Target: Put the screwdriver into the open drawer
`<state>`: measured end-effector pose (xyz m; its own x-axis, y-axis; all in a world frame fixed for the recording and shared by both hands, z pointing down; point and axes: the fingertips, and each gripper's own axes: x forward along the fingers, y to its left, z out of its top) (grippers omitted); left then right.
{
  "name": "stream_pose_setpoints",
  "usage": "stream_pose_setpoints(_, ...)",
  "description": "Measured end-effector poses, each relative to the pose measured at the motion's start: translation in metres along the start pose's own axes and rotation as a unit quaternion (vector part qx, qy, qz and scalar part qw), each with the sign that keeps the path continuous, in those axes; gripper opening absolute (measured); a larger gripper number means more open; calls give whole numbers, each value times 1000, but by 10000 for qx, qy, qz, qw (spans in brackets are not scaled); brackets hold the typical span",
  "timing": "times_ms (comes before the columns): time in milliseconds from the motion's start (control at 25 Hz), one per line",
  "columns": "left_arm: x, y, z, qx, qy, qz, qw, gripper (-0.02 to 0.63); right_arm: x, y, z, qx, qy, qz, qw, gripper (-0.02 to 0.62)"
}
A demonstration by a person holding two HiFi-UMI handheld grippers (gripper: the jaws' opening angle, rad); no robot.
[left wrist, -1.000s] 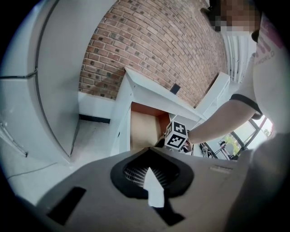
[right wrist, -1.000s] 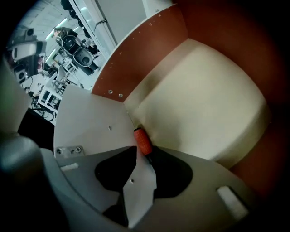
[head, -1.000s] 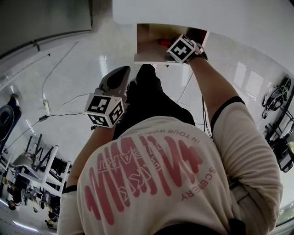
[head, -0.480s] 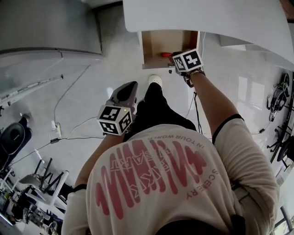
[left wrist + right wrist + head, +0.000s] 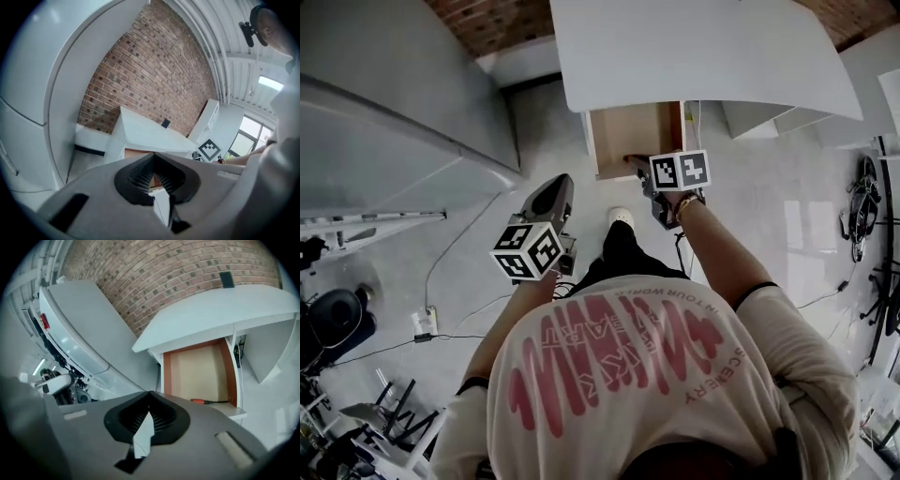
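The open drawer (image 5: 199, 371) juts out from under a white table top (image 5: 694, 47). Its wooden bottom is bare except for the screwdriver (image 5: 202, 401), which has an orange handle and lies across the near end. My right gripper (image 5: 149, 398) hangs above and in front of the drawer (image 5: 630, 131). Its jaws are shut with nothing between them, and its marker cube (image 5: 680, 171) shows in the head view. My left gripper (image 5: 555, 186) is held up to the left over the floor, shut and empty, well short of the drawer (image 5: 137, 153).
A large grey appliance (image 5: 394, 122) stands left of the table, against a brick wall (image 5: 164, 268). The person's leg and white shoe (image 5: 621, 217) are just below the drawer front. Cables (image 5: 441, 281) trail over the pale floor; chairs and gear crowd the bottom left.
The right gripper has drawn back out of the drawer and risen, leaving the screwdriver inside. The left gripper has risen too. The head view now looks from higher up.
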<state>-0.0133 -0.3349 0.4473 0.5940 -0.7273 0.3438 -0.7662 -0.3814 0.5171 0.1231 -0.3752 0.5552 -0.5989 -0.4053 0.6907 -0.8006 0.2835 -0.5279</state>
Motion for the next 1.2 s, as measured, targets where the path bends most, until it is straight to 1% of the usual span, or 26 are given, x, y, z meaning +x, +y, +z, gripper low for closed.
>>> stream_pose_setpoints(80,-9,-11,18,59,-186,-154,9997,3,-19,27,13,79,-414,158,9990,11)
stream_pose_setpoints(160,-17,-21,38,104,-402,-297,9987,3,-39,53,31,158,-885,299,9955,11)
stream_pose_setpoints(280,-32,-30,67,169,-727,-411,9964,4,-70,94,63,184,-1641,519,9849,11)
stream_pose_setpoints(440,-54,-52,100,333,-1104,-563,9917,4,-124,135,96,96,-2516,701,9652,11)
stream_pose_setpoints(600,-77,-81,135,618,-1533,-799,9830,5,-182,177,126,-79,-3335,1090,9364,11)
stream_pose_setpoints(680,-89,-90,149,659,-1735,-940,9781,3,-201,200,134,-352,-3562,1200,9260,11)
stream_pose_setpoints(720,-95,-95,155,691,-1826,-1002,9756,4,-211,211,137,-567,-3662,1180,9213,11)
stream_pose_setpoints(840,-112,-114,169,853,-2044,-1157,9683,3,-241,240,141,-1334,-3954,946,9038,11)
stream_pose_setpoints(920,-121,-127,176,987,-2135,-1258,9638,3,-258,253,142,-1647,-4114,831,8926,11)
stream_pose_setpoints(1000,-128,-138,179,1100,-2197,-1333,9602,3,-269,262,141,-1709,-4224,866,8859,11)
stream_pose_setpoints(1080,-135,-145,179,1179,-2239,-1366,9578,3,-274,266,138,-1734,-4282,895,8824,11)
stream_pose_setpoints(1200,-144,-151,175,1288,-2255,-1329,9565,3,-276,262,127,-1649,-4288,886,8838,9)
